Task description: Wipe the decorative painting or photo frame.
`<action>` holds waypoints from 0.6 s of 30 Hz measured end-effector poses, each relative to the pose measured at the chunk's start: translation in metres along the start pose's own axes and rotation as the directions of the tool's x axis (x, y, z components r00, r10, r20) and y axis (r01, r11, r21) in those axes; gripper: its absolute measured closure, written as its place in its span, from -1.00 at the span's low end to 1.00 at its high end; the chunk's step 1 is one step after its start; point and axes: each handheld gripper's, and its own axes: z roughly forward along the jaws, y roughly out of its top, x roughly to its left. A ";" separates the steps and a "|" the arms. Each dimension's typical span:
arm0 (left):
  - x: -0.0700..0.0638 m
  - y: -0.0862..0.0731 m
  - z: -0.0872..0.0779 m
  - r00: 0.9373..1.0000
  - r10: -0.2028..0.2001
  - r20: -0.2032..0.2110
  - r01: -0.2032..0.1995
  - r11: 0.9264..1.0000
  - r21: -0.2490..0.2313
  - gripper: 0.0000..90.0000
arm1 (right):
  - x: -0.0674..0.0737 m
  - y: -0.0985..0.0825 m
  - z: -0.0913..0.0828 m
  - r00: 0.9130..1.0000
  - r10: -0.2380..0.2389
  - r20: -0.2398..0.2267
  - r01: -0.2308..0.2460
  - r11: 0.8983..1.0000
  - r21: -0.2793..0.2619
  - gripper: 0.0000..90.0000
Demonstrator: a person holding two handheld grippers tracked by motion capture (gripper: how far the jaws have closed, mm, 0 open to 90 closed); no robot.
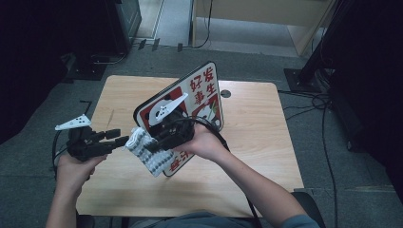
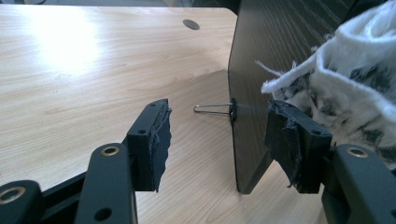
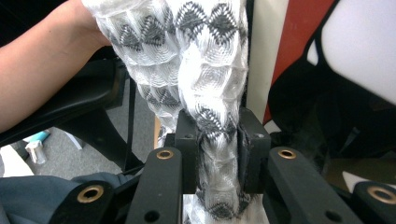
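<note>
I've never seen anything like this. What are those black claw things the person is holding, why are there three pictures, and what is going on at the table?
No robot here: a person holds a black two-jaw hand tool in each hand. One picture looks down from above the light wooden table; the other two come from small cameras riding on each tool, looking along its jaws.

The right gripper is clamped shut on a white cloth with a grey zigzag pattern, held against a propped-up board printed with red characters and pandas. The left gripper is open, with the board's dark back edge and a small wire clip on it between the jaws, untouched by the pads.
</note>
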 end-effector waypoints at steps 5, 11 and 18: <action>-0.002 0.002 -0.001 1.000 0.002 -0.002 -0.002 1.000 -0.005 -0.08 | -0.001 -0.006 0.004 1.000 0.005 -0.001 -0.005 1.000 0.006 0.66; -0.006 0.009 -0.003 1.000 0.016 0.005 -0.016 1.000 -0.004 -0.06 | -0.003 -0.011 0.006 1.000 0.011 -0.003 -0.011 1.000 0.007 0.66; -0.013 0.015 -0.004 0.999 0.025 0.032 -0.024 0.999 -0.021 0.09 | -0.004 -0.017 0.010 1.000 0.015 -0.003 -0.015 1.000 0.020 0.66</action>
